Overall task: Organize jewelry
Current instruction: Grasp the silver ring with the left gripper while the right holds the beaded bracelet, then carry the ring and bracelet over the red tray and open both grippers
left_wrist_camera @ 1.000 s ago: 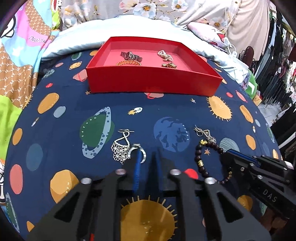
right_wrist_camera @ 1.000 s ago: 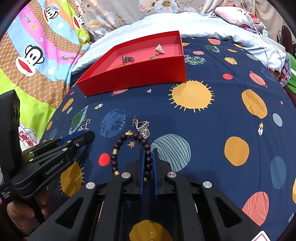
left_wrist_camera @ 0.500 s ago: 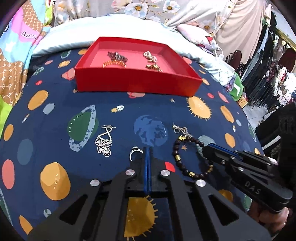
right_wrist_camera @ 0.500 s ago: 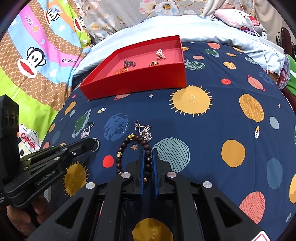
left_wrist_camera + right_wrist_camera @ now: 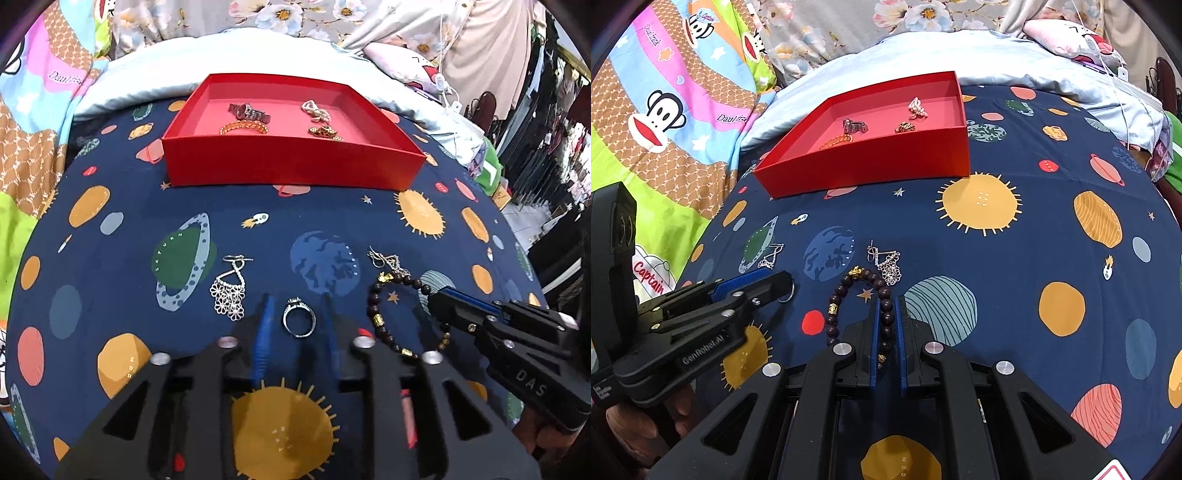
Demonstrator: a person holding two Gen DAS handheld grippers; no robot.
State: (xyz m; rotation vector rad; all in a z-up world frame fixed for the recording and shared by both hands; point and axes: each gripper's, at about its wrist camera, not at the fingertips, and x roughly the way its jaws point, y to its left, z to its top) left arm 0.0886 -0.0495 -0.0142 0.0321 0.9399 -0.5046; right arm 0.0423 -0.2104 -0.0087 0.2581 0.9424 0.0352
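Observation:
A silver ring [image 5: 299, 320] lies flat on the planet-print cloth between the fingers of my open left gripper [image 5: 297, 301]. My right gripper [image 5: 887, 301] is shut on the dark bead bracelet [image 5: 865, 307], whose right side runs between the blue pads. The bracelet also shows in the left wrist view [image 5: 399, 312]. A silver flower earring [image 5: 229, 290] lies left of the ring. A second silver earring [image 5: 886, 262] lies just beyond the bracelet. The red tray [image 5: 291, 164] stands at the far side and holds several pieces of jewelry.
The cloth [image 5: 1015, 258] covers a bed, with a pale blue pillow [image 5: 236, 66] behind the tray. A monkey-print quilt [image 5: 665, 110] lies at the left. Clothes racks [image 5: 554, 129] stand off the bed's right side.
My left gripper has opened from shut and now straddles the ring, which lies between its fingers. My right gripper stays closed on the bracelet and has shifted slightly.

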